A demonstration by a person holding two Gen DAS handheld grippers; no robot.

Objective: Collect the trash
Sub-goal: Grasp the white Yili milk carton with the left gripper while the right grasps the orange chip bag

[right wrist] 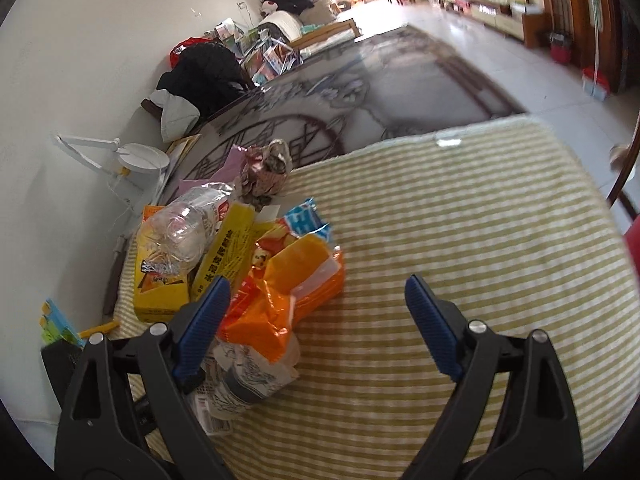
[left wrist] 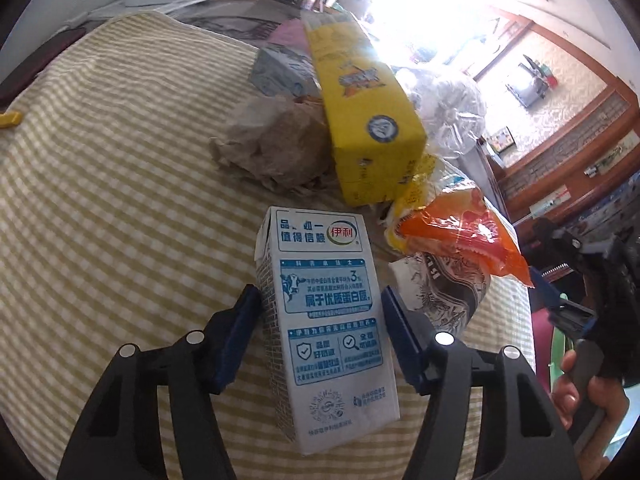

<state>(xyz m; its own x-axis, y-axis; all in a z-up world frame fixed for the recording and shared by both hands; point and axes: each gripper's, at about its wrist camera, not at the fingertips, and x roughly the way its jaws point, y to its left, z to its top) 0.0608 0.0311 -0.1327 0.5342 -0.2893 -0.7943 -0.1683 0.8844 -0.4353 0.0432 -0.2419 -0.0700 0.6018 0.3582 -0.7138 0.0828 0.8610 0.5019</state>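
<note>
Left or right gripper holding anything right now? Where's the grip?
Left gripper straddles the milk carton at mid-body, pads at its sides; firm grip can't be told. Right gripper holds nothing.

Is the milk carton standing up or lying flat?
Lying flat: the milk carton rests on its broad side on the striped cloth, printed face up.

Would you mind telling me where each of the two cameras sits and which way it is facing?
Left wrist: on the left gripper, angled down at a white-and-blue milk carton between its blue-padded fingers; the other gripper and a hand show at right.
Right wrist: on the right gripper, angled down across the yellow-striped cloth; only its own fingers show.
Shared: the orange plastic wrapper, the yellow cardboard box, the cloth.
</note>
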